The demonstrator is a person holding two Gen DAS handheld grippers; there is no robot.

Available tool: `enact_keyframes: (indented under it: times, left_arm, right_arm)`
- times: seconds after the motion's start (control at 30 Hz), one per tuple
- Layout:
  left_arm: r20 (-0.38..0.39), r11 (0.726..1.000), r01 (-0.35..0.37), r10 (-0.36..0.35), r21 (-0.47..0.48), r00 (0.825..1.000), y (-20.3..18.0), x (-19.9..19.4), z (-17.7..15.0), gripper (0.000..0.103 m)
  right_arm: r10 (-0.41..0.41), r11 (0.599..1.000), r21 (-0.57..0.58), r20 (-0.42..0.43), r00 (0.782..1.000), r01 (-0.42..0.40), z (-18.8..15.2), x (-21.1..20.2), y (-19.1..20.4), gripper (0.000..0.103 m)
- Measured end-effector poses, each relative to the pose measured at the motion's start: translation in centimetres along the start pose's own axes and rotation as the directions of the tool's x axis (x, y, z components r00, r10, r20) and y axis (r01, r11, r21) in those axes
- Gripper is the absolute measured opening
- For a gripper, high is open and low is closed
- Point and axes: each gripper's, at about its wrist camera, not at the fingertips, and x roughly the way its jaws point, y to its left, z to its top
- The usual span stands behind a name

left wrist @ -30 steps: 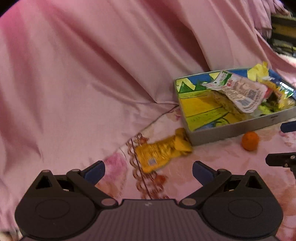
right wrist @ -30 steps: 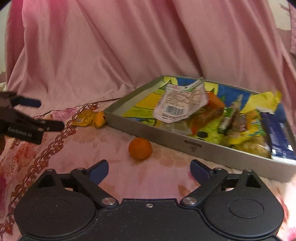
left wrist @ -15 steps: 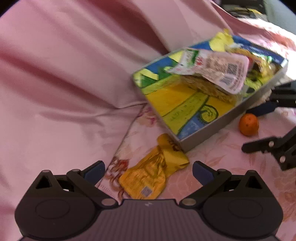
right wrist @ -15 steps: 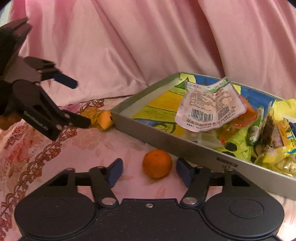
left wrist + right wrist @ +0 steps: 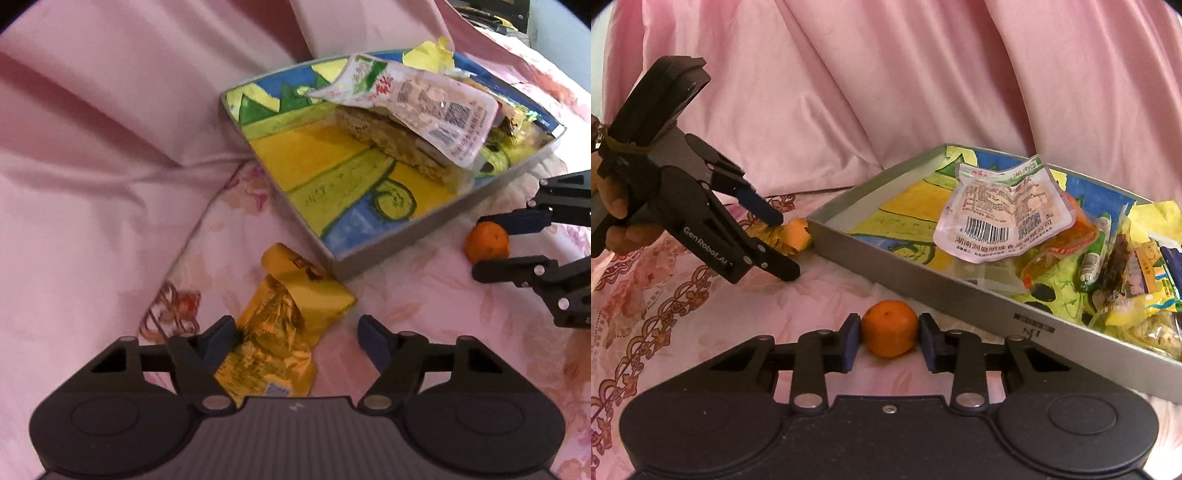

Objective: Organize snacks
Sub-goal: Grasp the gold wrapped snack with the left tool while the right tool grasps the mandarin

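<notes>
Home setting, likely a bed or sofa: floral pink bedsheet [image 5: 665, 295] underneath, plain pink cloth [image 5: 886, 92] draped behind. Hand-painted snack tray [image 5: 923, 280] sits on it.

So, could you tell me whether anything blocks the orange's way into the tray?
Only the tray's near wall stands between the orange and the inside; the right gripper, shut on the orange, must lift it over.

Orange fruit [image 5: 889, 328], yellow packet [image 5: 280, 325], perhaps floral-printed pink cloth [image 5: 665, 295]
</notes>
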Motion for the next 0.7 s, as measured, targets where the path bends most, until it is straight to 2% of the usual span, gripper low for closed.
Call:
enact_keyframes:
  times: [0.07,0.2,0.37,0.57,0.63,0.7]
  left_arm:
    - [-0.012,1.000,0.007,-0.007,-0.020,1.000,-0.5,-0.4,-0.4,0.075]
    - [-0.010,0.995,-0.004,0.003,-0.098,1.000,-2.0,-1.6,-1.5,0.067]
    - [0.013,0.988,-0.008,0.010,-0.155,1.000,-5.0,-3.1,-3.2,0.067]
    - [0.035,0.980,-0.076,0.084,-0.184,0.996,-8.4,-4.2,-4.2,0.064]
    - [0.033,0.971,-0.099,0.109,-0.215,0.993,-8.6,-4.3,-4.1,0.069]
    - [0.026,0.955,-0.116,0.128,-0.272,0.991,-8.3,-4.2,-4.2,0.082]
  right_arm:
    - [0.000,1.000,0.008,-0.003,1.000,0.000,-0.2,-0.3,0.2,0.036]
    - [0.000,1.000,0.013,-0.009,1.000,0.000,-1.0,-1.6,0.6,0.036]
    - [-0.007,1.000,0.008,-0.024,1.000,0.007,-2.8,-4.2,0.9,0.036]
    - [-0.022,1.000,-0.001,-0.046,0.999,0.022,-5.5,-7.9,1.6,0.036]
    - [-0.030,1.000,0.004,-0.049,0.998,0.030,-6.1,-8.9,1.8,0.036]
    - [-0.036,0.999,0.004,-0.039,0.999,0.036,-6.5,-9.6,1.8,0.036]
